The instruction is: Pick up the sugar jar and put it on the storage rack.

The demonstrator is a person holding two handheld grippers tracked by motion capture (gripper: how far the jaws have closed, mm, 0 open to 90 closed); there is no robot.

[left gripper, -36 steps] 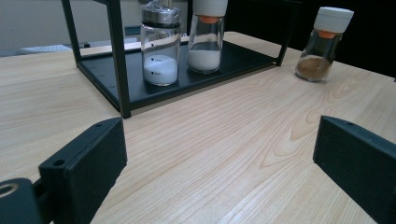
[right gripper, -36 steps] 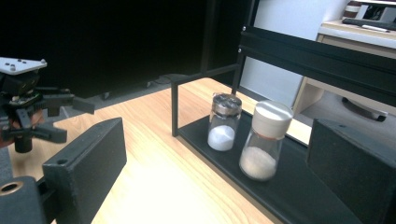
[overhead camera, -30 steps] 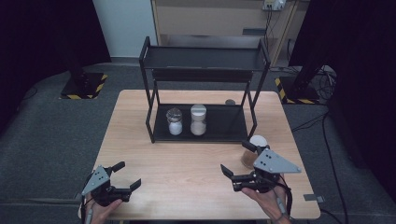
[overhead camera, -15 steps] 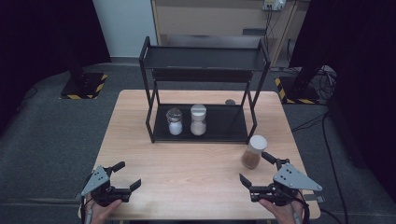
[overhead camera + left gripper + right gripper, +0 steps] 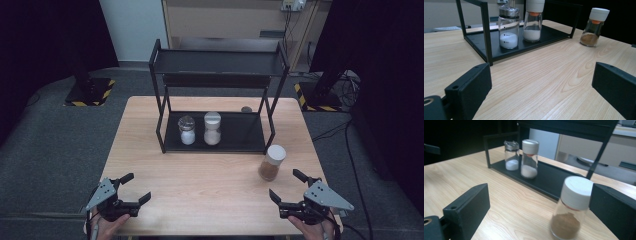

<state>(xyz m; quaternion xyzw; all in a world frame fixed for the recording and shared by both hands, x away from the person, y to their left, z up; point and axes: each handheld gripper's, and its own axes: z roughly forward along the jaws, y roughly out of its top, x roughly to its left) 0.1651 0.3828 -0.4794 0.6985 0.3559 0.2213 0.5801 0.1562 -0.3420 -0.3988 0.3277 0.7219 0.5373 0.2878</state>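
Note:
A glass jar of brown powder with a white lid point(image 5: 272, 162) point(image 5: 594, 27) point(image 5: 572, 208) stands on the wooden table point(image 5: 210, 185), right of a black two-tier rack point(image 5: 216, 65). On the rack's lower shelf stand a short jar with a silver lid point(image 5: 187, 130) point(image 5: 509, 27) point(image 5: 511, 155) and a taller white-lidded jar point(image 5: 212, 128) point(image 5: 533, 21) point(image 5: 529, 158), both holding white powder. My right gripper point(image 5: 289, 186) is open near the front right edge, a little in front of the brown jar, nothing in it. My left gripper point(image 5: 136, 187) is open at the front left, empty.
A small dark round object point(image 5: 246, 109) lies on the table behind the rack. The rack's top shelf point(image 5: 218, 62) is bare. Grey carpet point(image 5: 50, 145) surrounds the table, with cables point(image 5: 345, 80) at the right and a cabinet point(image 5: 225, 20) behind.
My right gripper has drawn back from the brown jar toward the front right edge, leaving the jar standing free. The left gripper has stayed where it was.

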